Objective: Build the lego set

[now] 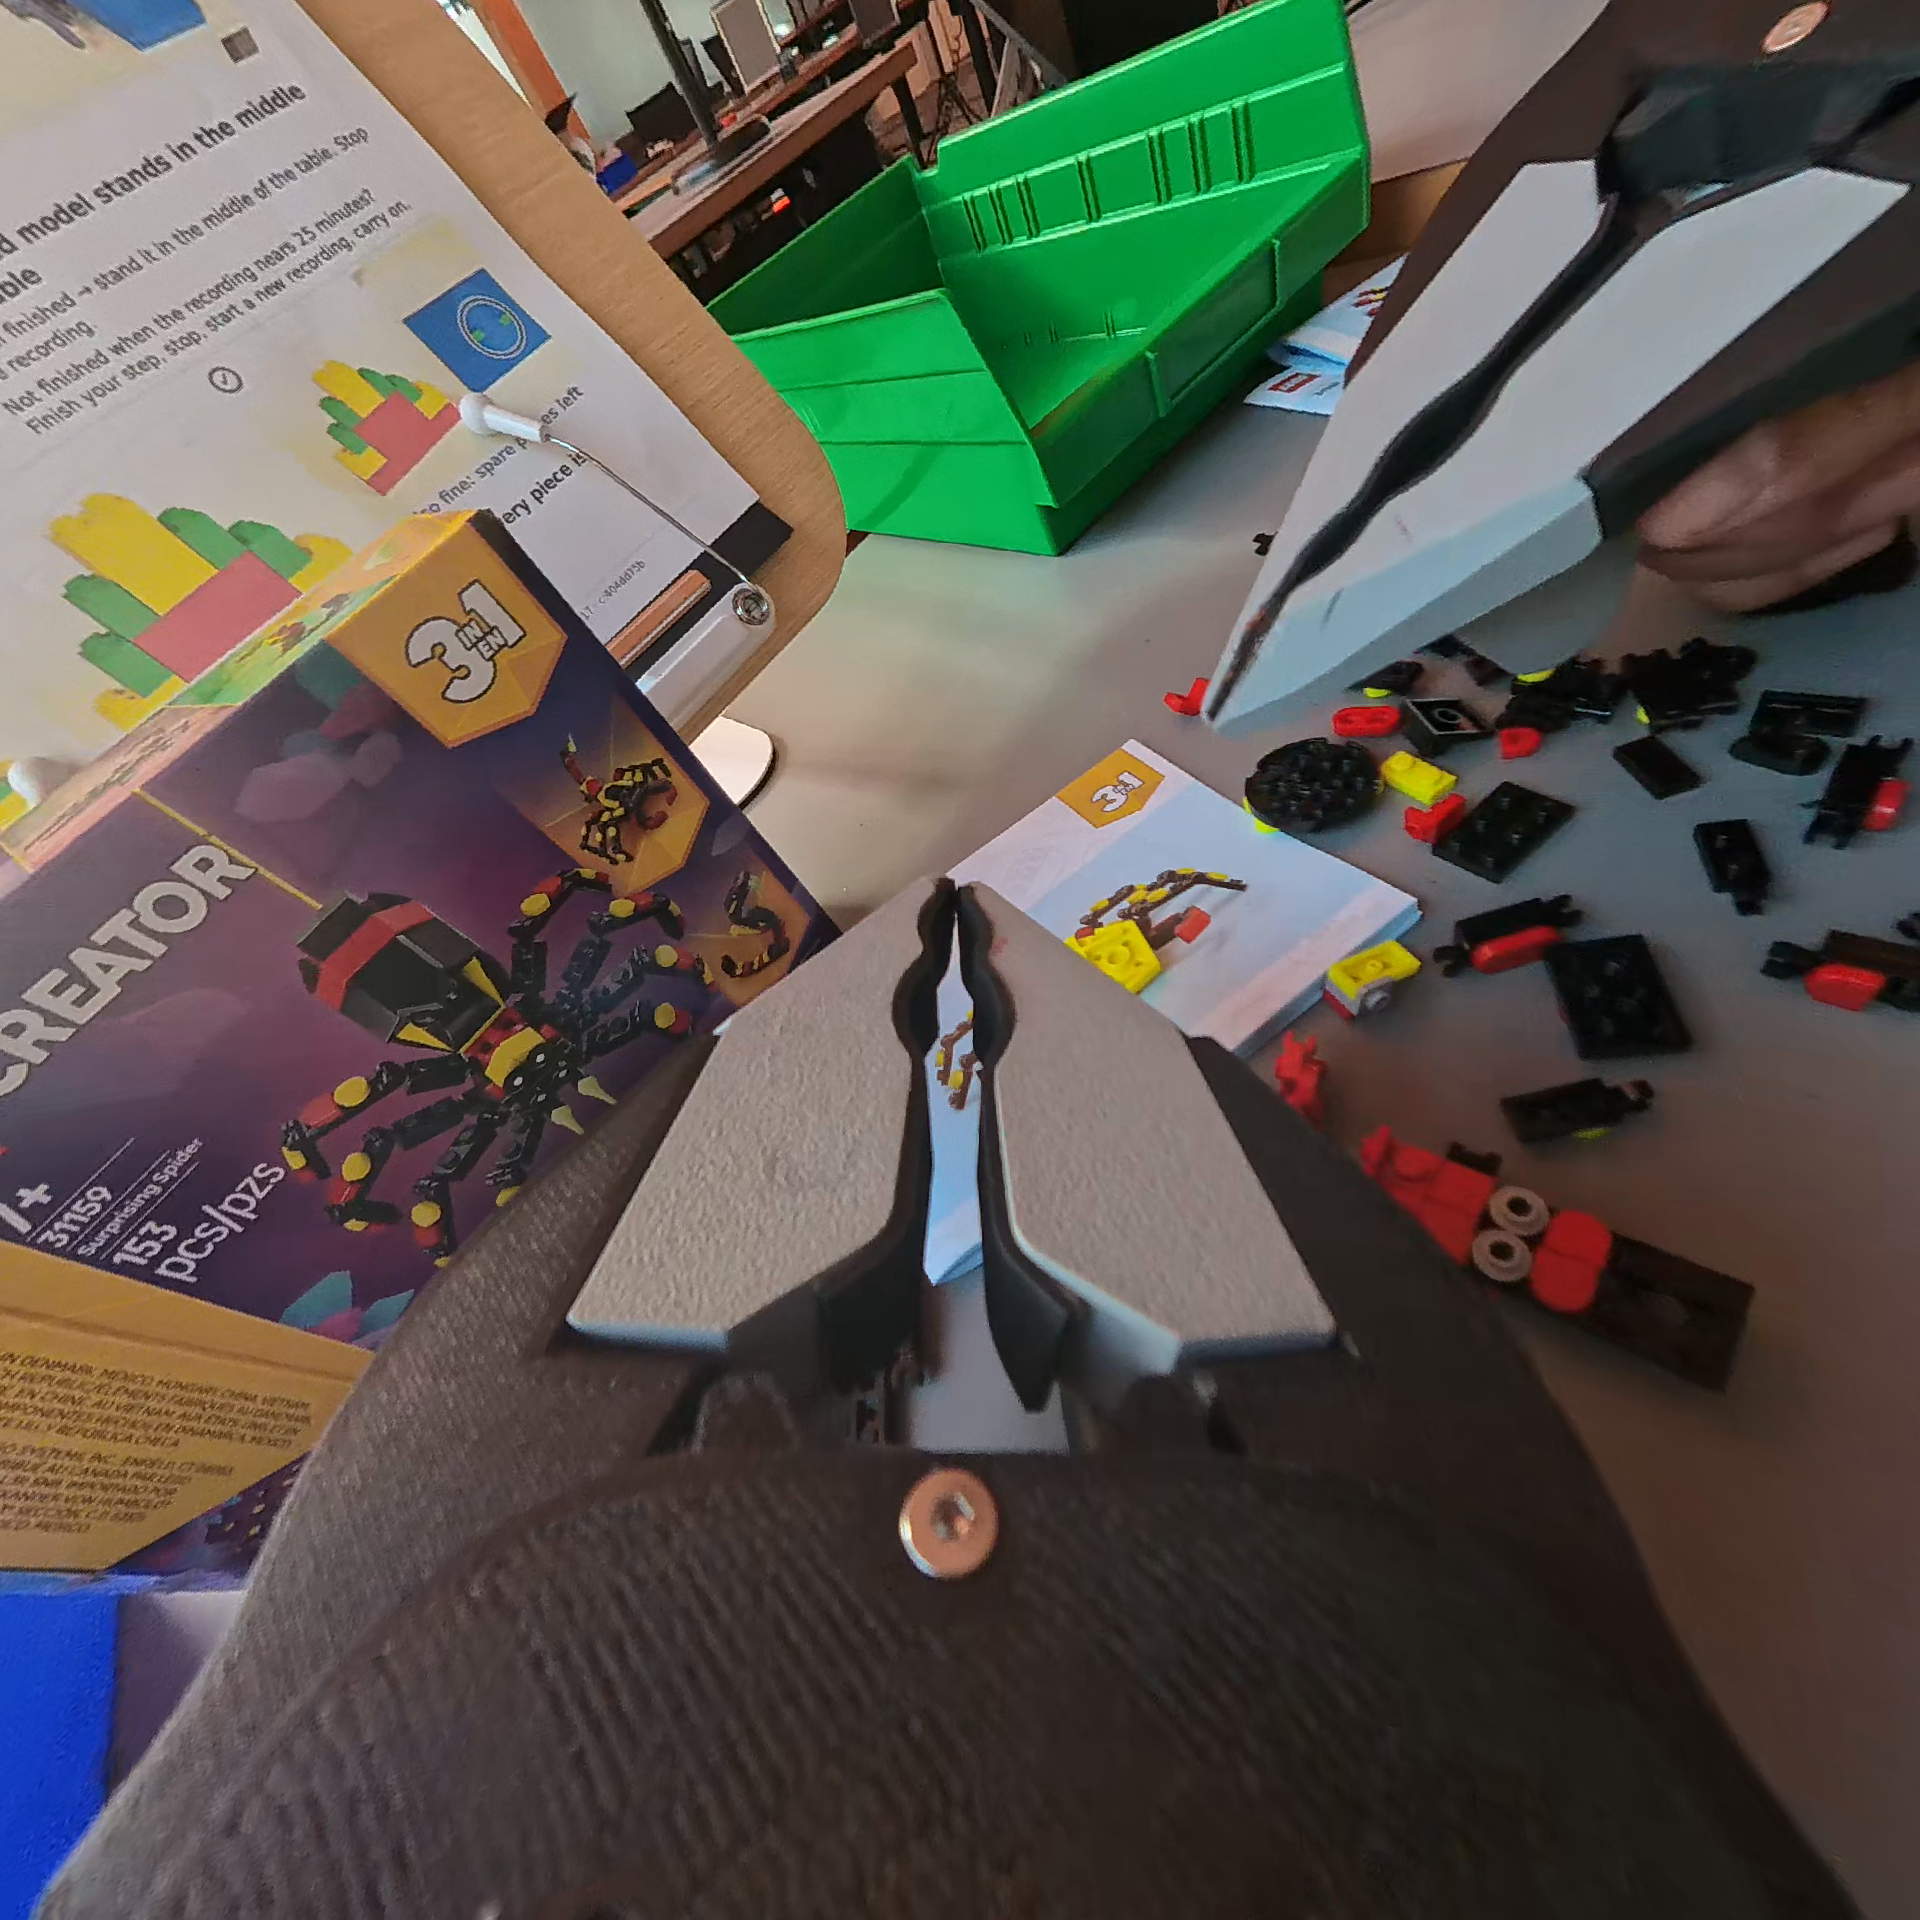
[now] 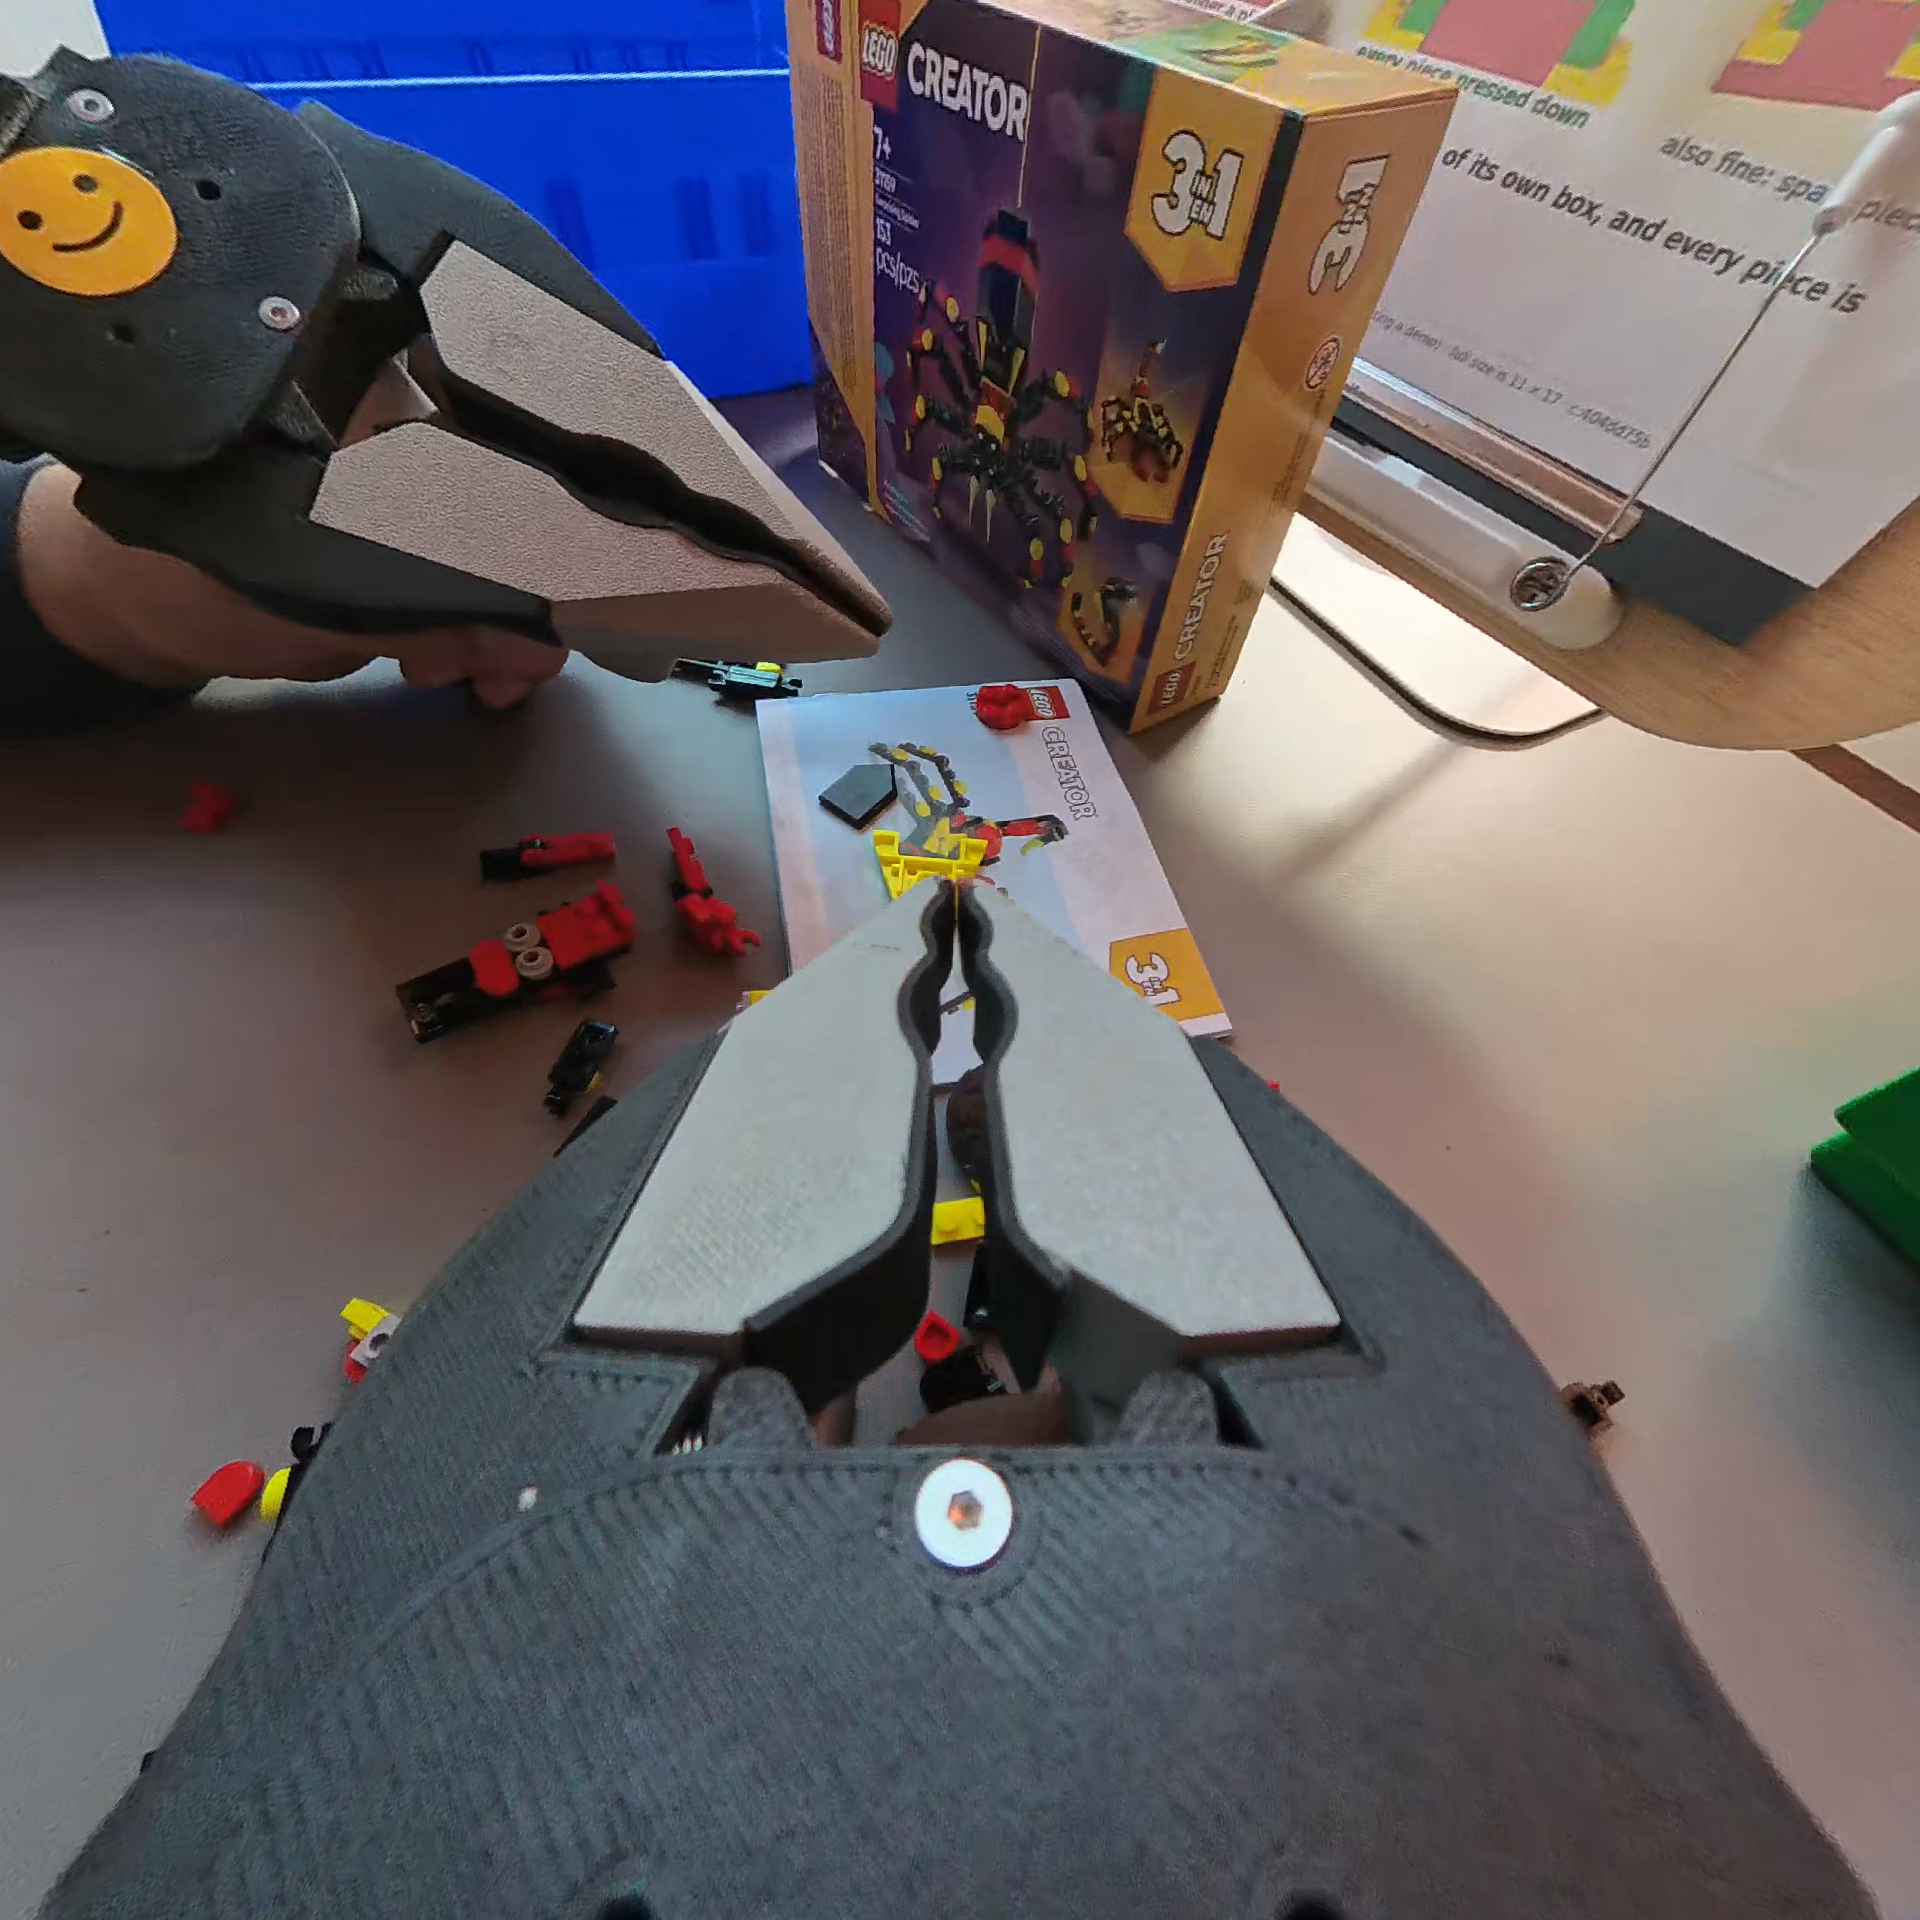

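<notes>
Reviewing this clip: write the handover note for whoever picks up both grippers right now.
Left gripper: shut, empty, held over the edge of the instruction booklet beside the set's box.
Right gripper: shut; whether it pinches anything cannot be told. Its tips are over the booklet cover.
Parts: loose black, red and yellow pieces scattered on the grey table.
Done: one small red and black sub-assembly with two grey round studs.
Left: nearly the whole build; booklet is closed.
</notes>
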`<state>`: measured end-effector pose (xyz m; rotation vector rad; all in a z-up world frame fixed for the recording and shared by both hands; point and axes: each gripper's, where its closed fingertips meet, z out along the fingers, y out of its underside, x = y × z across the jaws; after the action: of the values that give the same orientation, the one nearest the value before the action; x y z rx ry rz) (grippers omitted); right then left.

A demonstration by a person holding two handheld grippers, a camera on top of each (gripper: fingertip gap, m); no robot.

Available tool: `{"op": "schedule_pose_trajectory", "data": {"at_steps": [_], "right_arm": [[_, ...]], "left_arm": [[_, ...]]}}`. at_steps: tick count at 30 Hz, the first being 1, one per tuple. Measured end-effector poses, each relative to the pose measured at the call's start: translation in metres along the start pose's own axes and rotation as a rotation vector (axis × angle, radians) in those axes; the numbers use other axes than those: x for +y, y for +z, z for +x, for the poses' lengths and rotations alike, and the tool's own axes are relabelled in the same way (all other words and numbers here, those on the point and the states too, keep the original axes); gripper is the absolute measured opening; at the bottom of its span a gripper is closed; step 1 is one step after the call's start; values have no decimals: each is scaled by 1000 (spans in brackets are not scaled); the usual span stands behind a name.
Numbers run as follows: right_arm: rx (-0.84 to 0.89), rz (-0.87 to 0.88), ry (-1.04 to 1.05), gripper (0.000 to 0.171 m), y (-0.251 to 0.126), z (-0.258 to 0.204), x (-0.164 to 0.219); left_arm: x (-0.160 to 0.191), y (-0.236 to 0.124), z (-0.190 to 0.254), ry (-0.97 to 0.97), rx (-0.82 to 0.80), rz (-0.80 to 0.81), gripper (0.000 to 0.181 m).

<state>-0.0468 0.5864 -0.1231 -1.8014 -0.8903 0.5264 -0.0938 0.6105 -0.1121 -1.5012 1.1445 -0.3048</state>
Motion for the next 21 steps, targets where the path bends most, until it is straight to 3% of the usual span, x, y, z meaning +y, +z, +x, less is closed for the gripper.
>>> {"op": "schedule_pose_trajectory", "data": {"at_steps": [1, 10, 21], "right_arm": [[-3, 0, 0, 0, 0, 0, 0], [-37, -66, -41, 25, 7, -8, 8], [-58, -108, -84, 39, 10, -15, 14]], "left_arm": [[0, 0, 0, -2, 0, 0, 0], [1, 0, 0, 2, -1, -4, 0], [0, -1, 0, 12, -5, 3, 0]]}}
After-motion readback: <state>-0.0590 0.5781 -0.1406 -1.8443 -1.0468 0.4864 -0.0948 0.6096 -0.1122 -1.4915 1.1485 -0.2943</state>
